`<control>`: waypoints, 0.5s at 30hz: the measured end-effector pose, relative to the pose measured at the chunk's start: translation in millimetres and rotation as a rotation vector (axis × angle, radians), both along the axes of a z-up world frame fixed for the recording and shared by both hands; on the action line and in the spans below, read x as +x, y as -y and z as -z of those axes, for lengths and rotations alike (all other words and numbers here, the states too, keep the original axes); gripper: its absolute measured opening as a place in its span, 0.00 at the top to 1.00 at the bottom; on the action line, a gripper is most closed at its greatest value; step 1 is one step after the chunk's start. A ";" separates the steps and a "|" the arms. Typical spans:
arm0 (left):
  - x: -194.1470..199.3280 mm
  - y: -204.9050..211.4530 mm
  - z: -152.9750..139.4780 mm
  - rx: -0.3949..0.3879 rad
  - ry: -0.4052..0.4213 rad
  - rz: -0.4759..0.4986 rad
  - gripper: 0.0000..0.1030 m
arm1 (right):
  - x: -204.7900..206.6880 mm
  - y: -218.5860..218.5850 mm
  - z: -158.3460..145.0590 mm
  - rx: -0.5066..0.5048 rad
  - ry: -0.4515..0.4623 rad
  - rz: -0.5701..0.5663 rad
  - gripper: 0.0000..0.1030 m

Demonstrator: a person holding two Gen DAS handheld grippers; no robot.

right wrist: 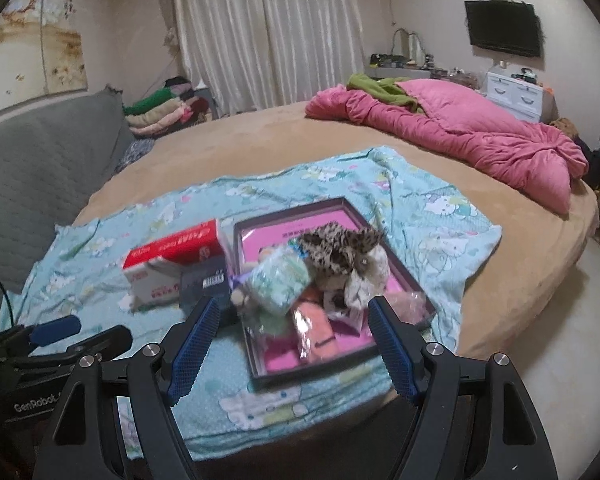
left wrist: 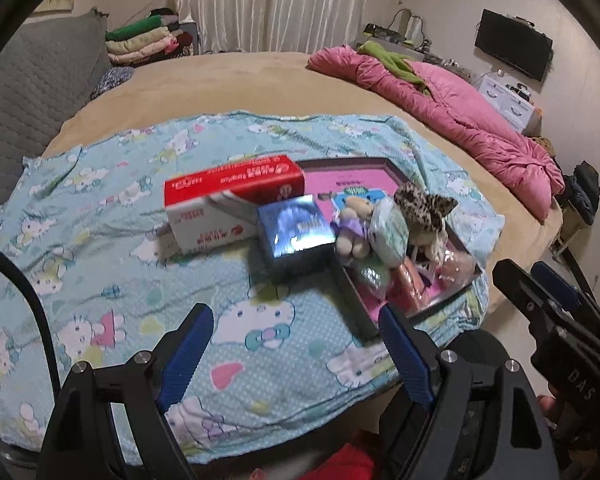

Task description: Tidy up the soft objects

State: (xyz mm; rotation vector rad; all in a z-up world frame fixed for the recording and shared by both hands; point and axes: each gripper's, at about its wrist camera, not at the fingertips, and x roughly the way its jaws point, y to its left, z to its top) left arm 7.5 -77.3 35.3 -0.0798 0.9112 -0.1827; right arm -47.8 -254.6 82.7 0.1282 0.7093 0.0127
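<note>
A dark-rimmed tray [right wrist: 300,376] with a pink floor lies on the Hello Kitty sheet [left wrist: 260,344]. Soft items are piled in it: a leopard-print piece [right wrist: 340,244], a pale green packet [right wrist: 280,280], orange packets [right wrist: 316,332] and a small plush doll in purple [left wrist: 352,220]. Left of the tray stand a red-and-white box [left wrist: 228,196] and a dark blue box [left wrist: 296,228]. My left gripper [left wrist: 296,354] hovers open over the sheet, short of the boxes, holding nothing. My right gripper [right wrist: 294,344] is open in front of the tray's near edge, with nothing between its pads.
The sheet covers the near part of a round tan bed [right wrist: 260,140]. A pink quilt [right wrist: 480,140] lies at the bed's far right. A grey sofa [right wrist: 40,168] and folded clothes [right wrist: 164,112] are at the left. Each gripper shows at the edge of the other's view.
</note>
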 end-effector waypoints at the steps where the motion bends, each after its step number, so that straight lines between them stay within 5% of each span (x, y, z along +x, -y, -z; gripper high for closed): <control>1: -1.7 0.6 3.3 0.000 -0.010 -0.001 0.18 | -2.6 -0.2 2.8 0.003 -0.011 -0.007 0.25; 6: -6.9 7.4 15.6 0.016 -0.047 0.013 0.18 | -4.9 1.7 12.5 0.015 -0.046 -0.010 0.17; 15: -8.7 6.9 16.9 0.031 -0.045 0.004 0.18 | -5.5 -0.3 15.0 -0.007 -0.042 -0.011 0.16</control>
